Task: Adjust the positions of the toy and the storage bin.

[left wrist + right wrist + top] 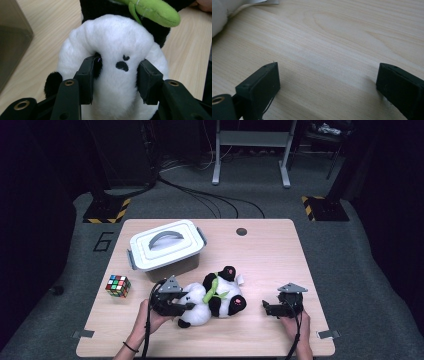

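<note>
A black-and-white panda plush (222,295) with a green leaf (155,11) at its neck lies on the wooden table (265,255), head toward the person's left hand. My left gripper (189,304) is shut on the panda's white head (117,42), one pad at each side of the stitched nose, both pressed into the fur. To the right of the plush, my right gripper (266,307) rests low over bare wood with its jaws wide open and nothing between them (328,80). A bit of white plush (218,15) shows at the top left of the right gripper view.
A white lidded box (166,245) with a grey handle stands behind the plush at the back left; its side (12,42) shows in the left gripper view. A Rubik's cube (118,286) sits near the left edge. A round cable hole (241,231) lies at the back.
</note>
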